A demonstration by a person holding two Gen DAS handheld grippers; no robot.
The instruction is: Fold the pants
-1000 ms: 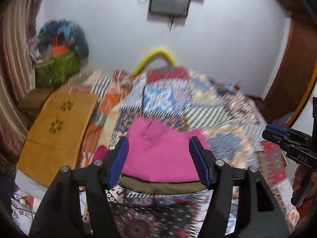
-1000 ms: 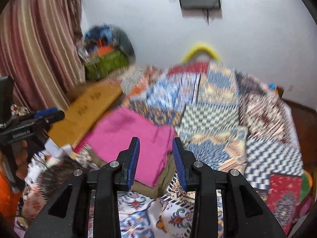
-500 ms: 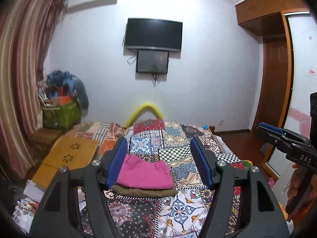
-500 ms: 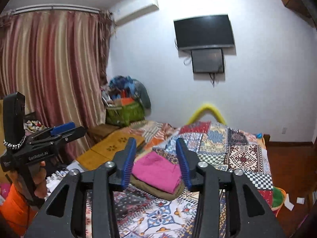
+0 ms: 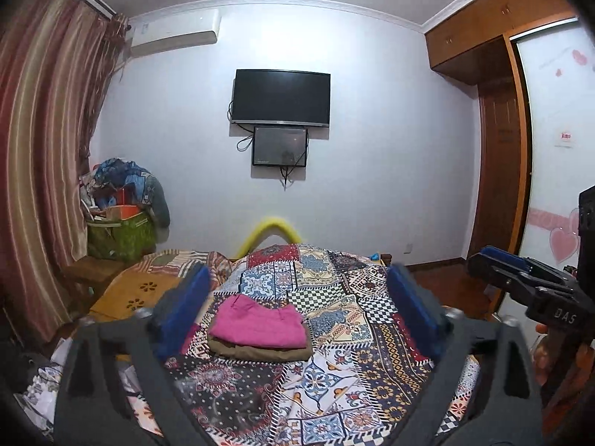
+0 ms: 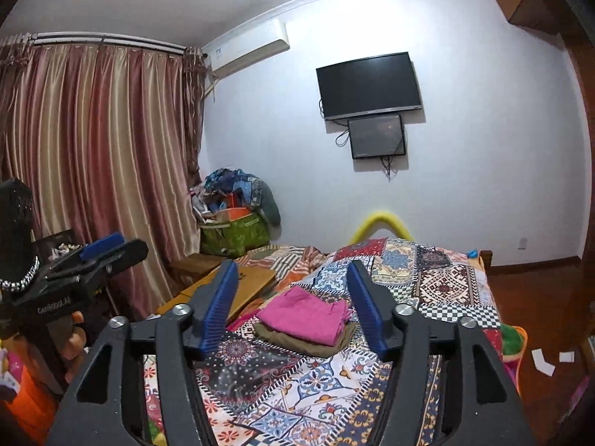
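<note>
Folded pink pants (image 5: 257,322) lie on top of folded olive-brown pants (image 5: 260,351) on the patchwork bedspread (image 5: 334,364). The stack also shows in the right wrist view: pink pants (image 6: 305,314) on olive pants (image 6: 316,345). My left gripper (image 5: 297,316) is open and empty, held back from the stack and above the bed. My right gripper (image 6: 293,308) is open and empty, also well back from the stack. Each gripper shows at the edge of the other's view: the right one (image 5: 520,282), the left one (image 6: 104,256).
A yellow-brown board (image 5: 137,293) lies on the bed's left side. A green bag with piled clutter (image 5: 122,219) stands by the striped curtain (image 6: 93,171). A TV (image 5: 280,97) hangs on the far wall. A wooden wardrobe (image 5: 498,171) stands at the right.
Both grippers have pulled back and up from the folded stack, so the stack looks smaller and the whole room shows. The right gripper's jaws have opened wider.
</note>
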